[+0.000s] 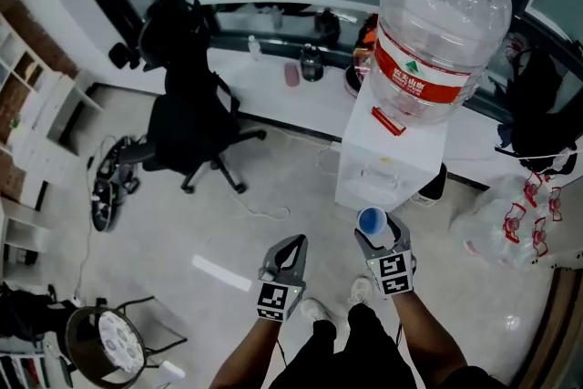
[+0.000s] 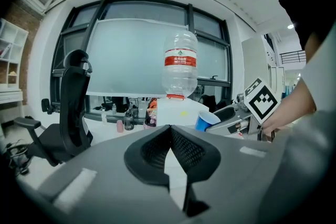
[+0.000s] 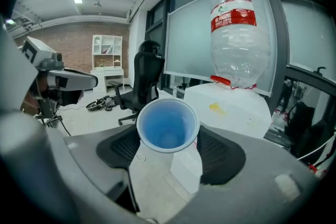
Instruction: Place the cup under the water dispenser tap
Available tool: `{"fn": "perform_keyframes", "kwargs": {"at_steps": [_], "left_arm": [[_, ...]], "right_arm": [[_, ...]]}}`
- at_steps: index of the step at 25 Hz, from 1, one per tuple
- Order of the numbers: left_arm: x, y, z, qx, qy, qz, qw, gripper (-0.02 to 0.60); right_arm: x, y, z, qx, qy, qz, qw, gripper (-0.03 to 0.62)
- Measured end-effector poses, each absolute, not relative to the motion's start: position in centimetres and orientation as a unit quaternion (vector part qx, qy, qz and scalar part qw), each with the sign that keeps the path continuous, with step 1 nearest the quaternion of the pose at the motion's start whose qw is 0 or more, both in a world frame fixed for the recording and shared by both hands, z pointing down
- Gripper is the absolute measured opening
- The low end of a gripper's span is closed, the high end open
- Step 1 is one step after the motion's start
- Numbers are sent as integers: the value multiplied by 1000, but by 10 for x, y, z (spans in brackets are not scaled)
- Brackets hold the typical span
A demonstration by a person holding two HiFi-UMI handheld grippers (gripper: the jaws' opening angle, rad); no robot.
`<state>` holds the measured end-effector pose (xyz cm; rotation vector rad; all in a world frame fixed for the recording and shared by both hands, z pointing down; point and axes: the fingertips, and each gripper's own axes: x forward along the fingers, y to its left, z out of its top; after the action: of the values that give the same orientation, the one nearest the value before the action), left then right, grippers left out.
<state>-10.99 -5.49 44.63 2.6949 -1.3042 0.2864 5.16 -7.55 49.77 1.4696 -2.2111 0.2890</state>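
1. Black office chair (image 1: 191, 118) on the floor, far left.
2. Left gripper (image 1: 293, 243) with jaws together, nothing between them.
3. Right gripper (image 1: 377, 238) just beside it, clamped on a blue cup (image 3: 167, 124), upright, mouth up.
4. White water dispenser (image 1: 387, 161) with a big clear bottle (image 1: 442, 23) on top, near the cup but apart; tap maybe on the front, too small to tell.
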Motion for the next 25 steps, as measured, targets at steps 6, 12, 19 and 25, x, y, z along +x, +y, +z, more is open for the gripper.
{"fn": "perform_keyframes", "kwargs": {"at_steps": [6, 12, 19, 25], "left_arm": [[-109, -87, 497, 883, -451, 98, 81, 17], [-101, -117, 554, 881, -453, 114, 80, 17], [-84, -147, 604, 884, -444, 127, 72, 17], [-78, -151, 645, 877, -452, 137, 94, 17]], "right_arm": [[63, -109, 555, 528, -801, 116, 257, 337], [75, -141, 622, 528, -795, 122, 272, 337], [91, -181, 700, 524, -784, 126, 308, 337], [100, -207, 751, 529, -770, 148, 324, 337]]}}
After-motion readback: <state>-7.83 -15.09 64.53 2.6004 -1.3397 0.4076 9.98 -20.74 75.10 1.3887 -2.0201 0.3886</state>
